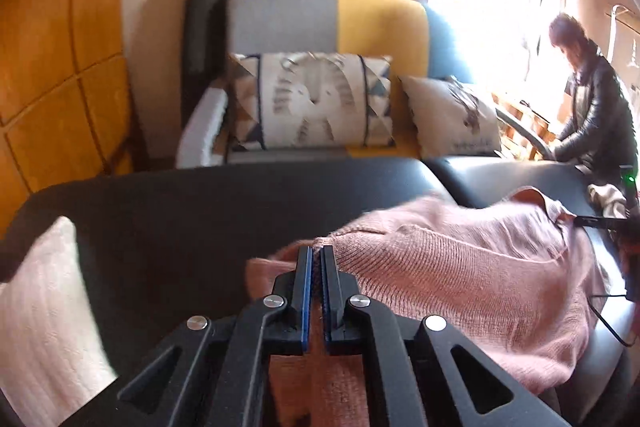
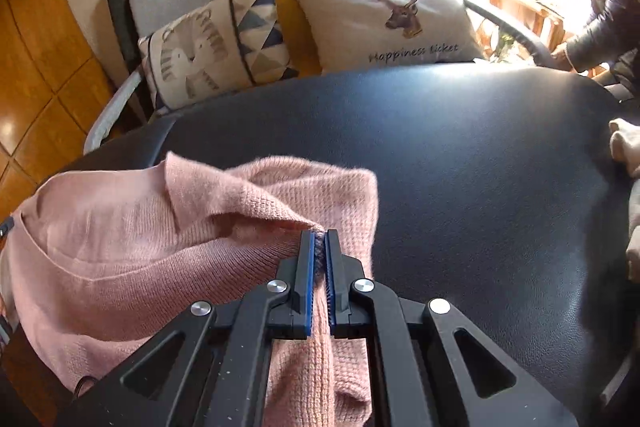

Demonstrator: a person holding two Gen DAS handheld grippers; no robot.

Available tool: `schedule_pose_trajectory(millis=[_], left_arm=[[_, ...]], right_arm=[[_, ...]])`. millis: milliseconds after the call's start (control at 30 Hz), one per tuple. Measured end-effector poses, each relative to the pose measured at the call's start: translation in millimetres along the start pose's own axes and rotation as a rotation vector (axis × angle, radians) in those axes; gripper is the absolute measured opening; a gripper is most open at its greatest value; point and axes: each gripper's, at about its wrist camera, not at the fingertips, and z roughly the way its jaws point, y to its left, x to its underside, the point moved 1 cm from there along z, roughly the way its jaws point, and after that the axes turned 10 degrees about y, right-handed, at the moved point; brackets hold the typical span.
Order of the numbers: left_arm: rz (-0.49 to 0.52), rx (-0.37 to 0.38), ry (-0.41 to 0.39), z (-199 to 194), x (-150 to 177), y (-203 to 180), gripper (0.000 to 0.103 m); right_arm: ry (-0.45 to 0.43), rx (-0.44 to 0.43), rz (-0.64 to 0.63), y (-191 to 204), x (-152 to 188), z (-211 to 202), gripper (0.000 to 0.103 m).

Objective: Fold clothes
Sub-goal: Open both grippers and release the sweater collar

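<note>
Gripping pink sweater (image 1: pixel 460 267) with both: left gripper (image 1: pixel 316 259) and right gripper (image 2: pixel 320 247) jaws pinching knit, bunched lower centre on black table (image 2: pixel 480 167). Likely mid-fold; next, carry the held edge across, lay flat. Open table upper right; cream cloth (image 2: pixel 624 147) at right edge.

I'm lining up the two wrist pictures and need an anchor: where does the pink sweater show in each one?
Left wrist view: the pink sweater fills the lower right, on the black surface; the left gripper is shut on its near edge.
Right wrist view: the sweater fills the lower left; the right gripper is shut on a fold.
Shared landmark: the triangle-pattern cushion on the sofa behind.
</note>
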Motion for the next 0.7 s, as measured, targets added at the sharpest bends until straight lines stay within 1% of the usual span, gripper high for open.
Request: schedule_pose_trajectory(millis=[67,100,133,167,200,233,267,300,333,367,400,433,467,500,533,567,633,667,700], left_arm=[[-0.027,-0.011,0.032,11.3,0.8,7.9,0.003],[-0.029,-0.029,0.052,20.3,3.7,10.4,0.003],[-0.034,-0.046,0.078,29.5,8.6,11.1,0.003],[-0.04,-0.049,0.108,37.8,12.9,12.1,0.003],[-0.045,-0.05,0.138,46.0,17.1,13.1,0.003],[-0.05,-0.052,0.168,54.1,21.3,14.0,0.004],[-0.044,-0.036,0.17,54.3,23.2,11.6,0.004],[-0.037,-0.019,0.17,53.6,24.9,8.8,0.005],[-0.028,0.006,0.158,49.0,24.3,6.2,0.007],[-0.024,0.03,0.152,42.9,21.7,4.1,0.008],[-0.022,0.038,0.137,35.7,18.3,2.8,0.013],[-0.021,0.044,0.122,28.2,14.8,1.6,0.014],[-0.025,0.044,0.093,19.6,10.4,0.6,0.014],[-0.031,0.055,0.057,10.1,5.6,-1.2,0.014],[-0.036,0.068,0.02,0.5,0.9,-3.2,0.016],[-0.016,0.104,0.014,-1.7,-2.9,-10.6,0.017],[0.031,0.182,0.01,-4.3,-10.2,-26.7,0.022],[0.055,0.221,0.008,-5.6,-13.8,-34.7,0.023],[0.107,0.232,0.043,1.9,-15.8,-48.6,0.023]], right_arm=[[-0.012,0.023,0.022,-0.3,-1.1,2.2,0.004],[-0.01,0.038,0.028,0.0,-1.3,4.9,0.004],[0.004,0.052,0.025,0.8,-0.8,9.9,0.004],[0.028,0.045,0.023,0.9,-0.1,15.3,0.004],[0.059,0.012,0.018,0.7,-0.3,19.9,0.004],[0.087,-0.043,-0.002,3.1,0.4,22.9,0.006],[0.093,-0.067,-0.033,7.5,1.0,21.3,0.007],[0.084,-0.059,-0.078,14.0,1.5,16.0,0.011],[0.059,-0.032,-0.133,22.2,2.2,6.9,0.017],[0.032,-0.006,-0.185,30.5,3.0,-2.4,0.019],[-0.004,0.015,-0.225,38.9,4.1,-12.9,0.026],[-0.04,0.012,-0.256,46.9,4.2,-24.0,0.03],[-0.065,-0.018,-0.28,54.3,4.1,-32.1,0.03],[-0.071,-0.068,-0.305,63.0,4.3,-37.7,0.03],[-0.05,-0.125,-0.337,72.1,4.6,-38.6,0.034],[-0.028,-0.174,-0.369,81.5,5.2,-38.4,0.036],[0.034,-0.208,-0.433,102.4,8.8,-28.5,0.044],[0.071,-0.202,-0.461,112.7,11.2,-20.8,0.045],[0.105,-0.192,-0.487,122.3,13.8,-13.0,0.045]])
